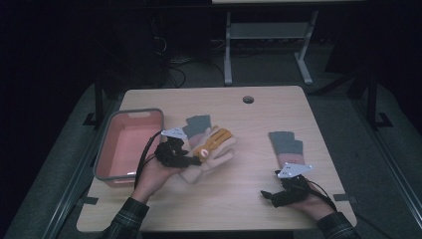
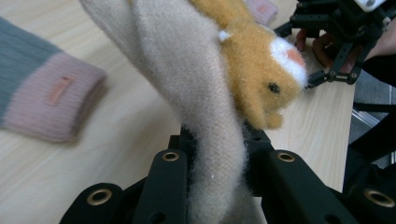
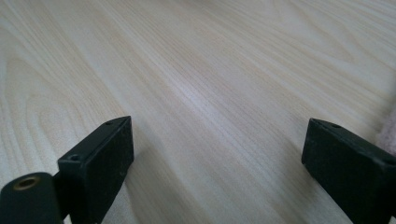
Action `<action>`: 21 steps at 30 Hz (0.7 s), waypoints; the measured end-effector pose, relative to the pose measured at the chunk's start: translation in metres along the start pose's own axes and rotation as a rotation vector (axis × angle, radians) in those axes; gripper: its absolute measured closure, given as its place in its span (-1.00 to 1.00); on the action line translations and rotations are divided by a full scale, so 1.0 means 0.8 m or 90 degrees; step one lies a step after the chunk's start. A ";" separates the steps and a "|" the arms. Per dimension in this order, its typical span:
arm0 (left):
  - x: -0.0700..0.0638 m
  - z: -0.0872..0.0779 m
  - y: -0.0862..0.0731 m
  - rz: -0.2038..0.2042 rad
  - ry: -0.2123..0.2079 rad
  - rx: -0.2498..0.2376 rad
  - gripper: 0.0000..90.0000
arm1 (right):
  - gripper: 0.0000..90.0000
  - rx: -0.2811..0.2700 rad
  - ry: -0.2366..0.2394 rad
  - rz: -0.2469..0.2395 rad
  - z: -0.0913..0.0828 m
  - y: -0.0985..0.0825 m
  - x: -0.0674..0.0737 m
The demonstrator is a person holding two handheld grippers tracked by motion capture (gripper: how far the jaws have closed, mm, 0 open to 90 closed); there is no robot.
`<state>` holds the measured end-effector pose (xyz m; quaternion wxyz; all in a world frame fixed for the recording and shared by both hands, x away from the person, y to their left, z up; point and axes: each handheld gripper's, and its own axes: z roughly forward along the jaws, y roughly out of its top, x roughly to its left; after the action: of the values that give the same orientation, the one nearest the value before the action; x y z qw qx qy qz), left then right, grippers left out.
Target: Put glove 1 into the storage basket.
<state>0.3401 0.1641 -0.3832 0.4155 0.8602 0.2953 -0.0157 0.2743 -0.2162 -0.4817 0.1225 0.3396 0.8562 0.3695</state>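
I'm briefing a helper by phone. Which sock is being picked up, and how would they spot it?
Start at the pink bin on the table's left. Just right of it, the left hand-held gripper pinches a cream sock. Unlike the grey-and-pink socks nearby, it has an orange animal face.

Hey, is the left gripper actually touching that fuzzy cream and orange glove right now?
Touching. In the left gripper view, the left gripper has its two black jaws pressed against the cream cuff of the fuzzy glove, which is pinched between them.
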 end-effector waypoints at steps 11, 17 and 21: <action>0.018 -0.040 0.003 -0.009 0.041 -0.022 0.67 | -0.81 0.000 0.000 0.000 0.000 0.000 0.000; 0.032 -0.063 -0.004 -0.027 0.063 -0.039 0.67 | -0.81 0.000 0.001 0.000 0.000 0.000 0.000; 0.041 -0.079 -0.010 -0.043 0.080 -0.055 0.67 | -0.81 0.000 0.001 0.000 0.000 0.000 0.000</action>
<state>0.3494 0.2298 -0.3564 0.4318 0.8304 0.3502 0.0372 0.2744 -0.2162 -0.4817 0.1220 0.3391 0.8565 0.3696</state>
